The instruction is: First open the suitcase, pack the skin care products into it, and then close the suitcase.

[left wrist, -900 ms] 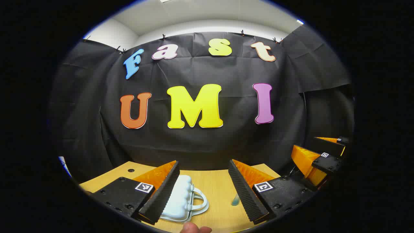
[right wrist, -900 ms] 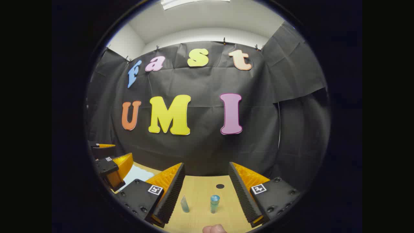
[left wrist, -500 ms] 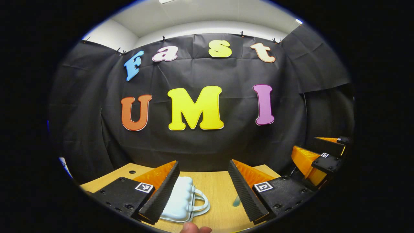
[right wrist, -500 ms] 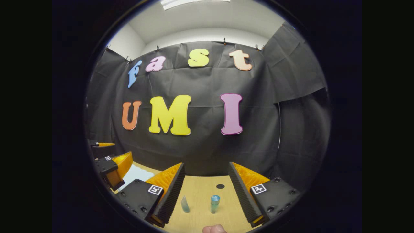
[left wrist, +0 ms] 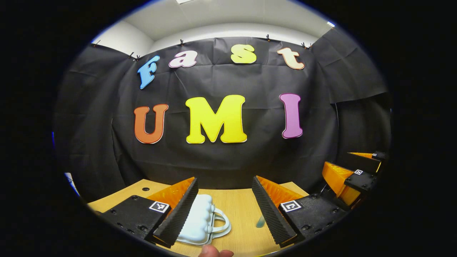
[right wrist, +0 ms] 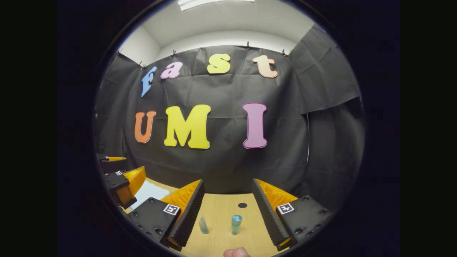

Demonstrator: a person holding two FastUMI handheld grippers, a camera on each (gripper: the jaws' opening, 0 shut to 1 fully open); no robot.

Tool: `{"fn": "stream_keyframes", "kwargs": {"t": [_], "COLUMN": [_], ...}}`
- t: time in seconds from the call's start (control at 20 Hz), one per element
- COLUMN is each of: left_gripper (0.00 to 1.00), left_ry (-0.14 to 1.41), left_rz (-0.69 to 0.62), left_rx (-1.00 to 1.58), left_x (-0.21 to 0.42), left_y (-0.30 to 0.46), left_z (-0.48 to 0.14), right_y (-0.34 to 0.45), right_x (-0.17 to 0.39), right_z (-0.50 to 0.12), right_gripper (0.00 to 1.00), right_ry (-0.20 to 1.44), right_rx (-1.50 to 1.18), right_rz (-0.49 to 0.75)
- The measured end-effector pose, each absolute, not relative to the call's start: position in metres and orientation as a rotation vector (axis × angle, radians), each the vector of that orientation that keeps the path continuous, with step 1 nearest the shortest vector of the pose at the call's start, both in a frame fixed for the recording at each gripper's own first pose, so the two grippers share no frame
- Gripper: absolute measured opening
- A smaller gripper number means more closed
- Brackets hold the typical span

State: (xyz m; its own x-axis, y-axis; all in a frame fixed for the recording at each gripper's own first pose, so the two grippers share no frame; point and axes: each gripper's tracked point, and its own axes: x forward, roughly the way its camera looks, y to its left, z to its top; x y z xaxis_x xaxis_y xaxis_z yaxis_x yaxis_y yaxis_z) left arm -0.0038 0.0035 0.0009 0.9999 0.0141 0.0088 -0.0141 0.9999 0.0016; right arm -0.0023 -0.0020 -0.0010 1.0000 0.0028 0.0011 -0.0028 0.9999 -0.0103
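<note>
Both grippers, left (left wrist: 224,207) and right (right wrist: 228,210), fingers wide, ridged pads. Lumpy white suitcase (left wrist: 198,221) closed on woodgrain desk (left wrist: 239,210); translucent bottle (right wrist: 236,224) upright.

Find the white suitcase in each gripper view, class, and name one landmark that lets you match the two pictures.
Left gripper view: the white suitcase lies closed on the wooden table, low and left of centre, handle to the right.
Right gripper view: a white patch at lower left, partly behind the left gripper.
Shared landmark: the small pale blue tube standing on the table.
</note>
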Motion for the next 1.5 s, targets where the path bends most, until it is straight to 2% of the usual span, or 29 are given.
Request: {"fn": "stream_keyframes", "kwargs": {"t": [0.3,0.5,0.75,1.2,1.35,1.5], "left_gripper": [0.97,0.99,0.97,0.96,0.93,0.88], "left_ry": [0.050,0.166,0.344,0.586,0.656,0.663], "left_rz": [-0.020,-0.096,-0.210,-0.223,-0.243,-0.260], "left_rx": [0.105,0.283,0.533,0.933,1.040,1.113], "left_x": [0.000,0.012,0.032,0.073,0.076,0.082], "left_y": [0.002,-0.002,-0.013,0.015,0.025,0.020], "left_z": [-0.033,-0.083,-0.168,-0.255,-0.275,-0.281], "right_y": [-0.022,-0.044,-0.082,-0.124,-0.131,-0.139], "right_x": [-0.006,-0.011,-0.014,-0.015,-0.017,-0.018], "right_z": [-0.015,-0.038,-0.059,-0.080,-0.078,-0.082], "right_gripper": [0.80,0.80,0.80,0.80,0.80,0.80], "right_ry": [0.019,0.071,0.129,0.181,0.178,0.189], "right_rx": [-0.037,-0.060,-0.052,-0.038,-0.040,-0.028], "right_rz": [-0.021,-0.043,-0.100,-0.178,-0.199,-0.225]}}
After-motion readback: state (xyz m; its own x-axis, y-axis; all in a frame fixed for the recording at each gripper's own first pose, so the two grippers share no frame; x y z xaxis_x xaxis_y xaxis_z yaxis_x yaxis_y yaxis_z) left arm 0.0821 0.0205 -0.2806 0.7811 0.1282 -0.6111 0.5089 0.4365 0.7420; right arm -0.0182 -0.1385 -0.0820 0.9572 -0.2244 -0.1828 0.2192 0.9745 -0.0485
